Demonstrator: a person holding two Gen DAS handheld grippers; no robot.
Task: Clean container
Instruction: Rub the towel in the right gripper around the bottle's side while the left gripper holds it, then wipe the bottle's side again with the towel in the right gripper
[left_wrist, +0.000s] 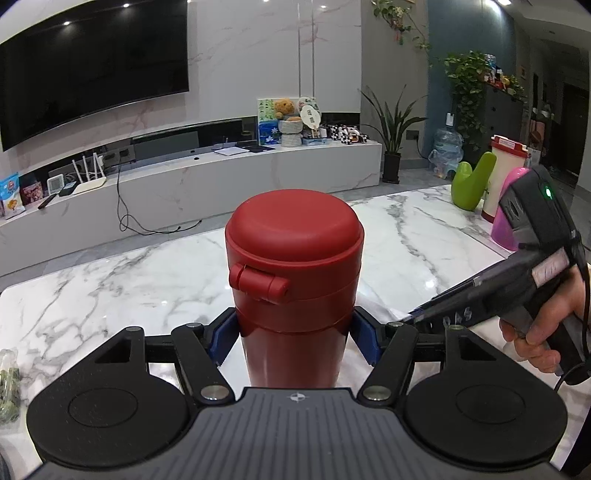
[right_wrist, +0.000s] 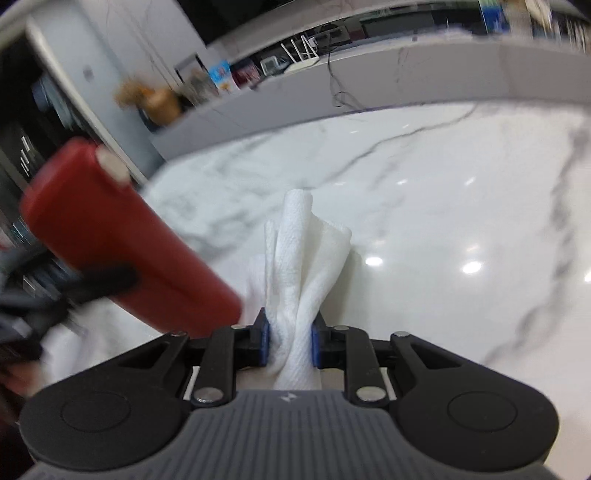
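Observation:
A red flask (left_wrist: 293, 280) with a closed hinged lid fills the middle of the left wrist view. My left gripper (left_wrist: 293, 338) is shut on its body just below the lid and holds it above the marble table (left_wrist: 110, 280). In the right wrist view the same flask (right_wrist: 122, 240) lies tilted at the left, blurred. My right gripper (right_wrist: 290, 339) is shut on a crumpled white paper towel (right_wrist: 303, 258), right beside the flask's lower end. The right gripper's body (left_wrist: 532, 266) shows at the right of the left wrist view, with a hand on its handle.
A green vase (left_wrist: 472, 182), a pink object (left_wrist: 511, 221) and a white cup with red rim (left_wrist: 504, 177) stand at the table's far right. A clear packet (left_wrist: 9, 384) lies at the left edge. A TV bench (left_wrist: 221, 173) runs behind the table.

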